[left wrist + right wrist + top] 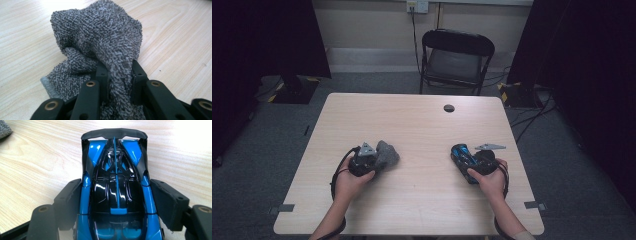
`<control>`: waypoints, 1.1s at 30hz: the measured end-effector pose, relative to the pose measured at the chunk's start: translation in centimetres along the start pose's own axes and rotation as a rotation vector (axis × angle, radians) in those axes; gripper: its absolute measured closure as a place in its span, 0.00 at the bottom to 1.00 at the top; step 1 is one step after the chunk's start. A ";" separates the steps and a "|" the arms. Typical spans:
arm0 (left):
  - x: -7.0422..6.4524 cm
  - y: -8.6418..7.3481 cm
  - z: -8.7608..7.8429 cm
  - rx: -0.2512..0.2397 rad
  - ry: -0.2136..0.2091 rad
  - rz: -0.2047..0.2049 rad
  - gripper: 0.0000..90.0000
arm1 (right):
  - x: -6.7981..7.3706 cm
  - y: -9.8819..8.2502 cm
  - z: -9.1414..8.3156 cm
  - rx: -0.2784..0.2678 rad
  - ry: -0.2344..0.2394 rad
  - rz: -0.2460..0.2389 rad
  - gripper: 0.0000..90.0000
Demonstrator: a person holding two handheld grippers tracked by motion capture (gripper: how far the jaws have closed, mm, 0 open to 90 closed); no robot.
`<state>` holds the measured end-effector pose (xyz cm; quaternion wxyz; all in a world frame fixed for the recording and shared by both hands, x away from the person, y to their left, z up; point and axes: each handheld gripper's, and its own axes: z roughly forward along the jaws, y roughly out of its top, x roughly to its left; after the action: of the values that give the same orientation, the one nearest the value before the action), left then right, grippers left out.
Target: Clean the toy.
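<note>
A crumpled grey terry cloth [388, 153] lies on the left part of the pale wooden table [412, 122]. My left gripper [373, 159] is shut on a fold of that cloth [100, 32]; in the left gripper view the fabric is pinched between the two black jaws of the left gripper [119, 72]. On the right, a blue and black toy racing car [462, 154] sits between the jaws of my right gripper [471, 164]. The right gripper view shows the car [116, 167] from above, rear wing far, with the pads of the right gripper [116, 186] pressed against both its sides.
A cable hole [449, 108] is in the table's far middle. A black folding chair [457, 55] stands behind the table. Dark curtains hang at both sides. A corner of the grey cloth [3, 130] shows at the far left of the right gripper view.
</note>
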<state>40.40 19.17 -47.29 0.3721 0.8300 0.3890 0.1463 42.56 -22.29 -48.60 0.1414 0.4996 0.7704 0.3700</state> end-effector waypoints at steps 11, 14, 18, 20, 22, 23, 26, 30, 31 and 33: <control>0.2 0.0 0.5 -0.010 0.009 -0.004 0.82 | 0.2 0.2 0.5 -0.010 -0.014 -0.024 0.31; 0.3 0.0 0.5 -0.022 0.018 -0.009 0.82 | 0.3 0.4 0.7 -0.015 -0.020 -0.028 0.31; 0.6 0.2 0.7 -0.032 0.022 -0.015 0.82 | 0.4 0.6 1.0 -0.023 -0.034 -0.036 0.31; 0.8 0.5 0.7 -0.046 0.036 -0.010 0.82 | 0.5 0.9 1.3 -0.023 -0.040 -0.030 0.31; 1.0 0.9 0.8 -0.057 0.042 -0.018 0.82 | 0.6 1.1 1.5 -0.024 -0.035 -0.032 0.31; 1.1 1.0 0.9 -0.049 0.044 -0.021 0.82 | 0.7 1.2 1.7 -0.022 -0.038 -0.035 0.31; 1.1 1.1 1.4 -0.037 0.053 -0.023 0.82 | 0.9 1.3 2.0 -0.022 -0.047 -0.048 0.31; 1.2 0.8 1.7 -0.051 0.054 -0.045 0.80 | 0.6 1.1 1.9 -0.039 -0.028 -0.027 0.31; 1.2 0.7 1.7 -0.049 0.057 -0.042 0.79 | 0.6 1.1 1.9 -0.038 -0.027 -0.029 0.31; 1.2 0.6 1.9 -0.051 0.048 -0.051 0.77 | 0.7 1.1 1.9 -0.029 -0.036 -0.055 0.31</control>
<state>42.53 18.92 -48.17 0.3870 0.8064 0.4149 0.1667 44.08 -20.60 -48.98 0.1725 0.4826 0.7757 0.3682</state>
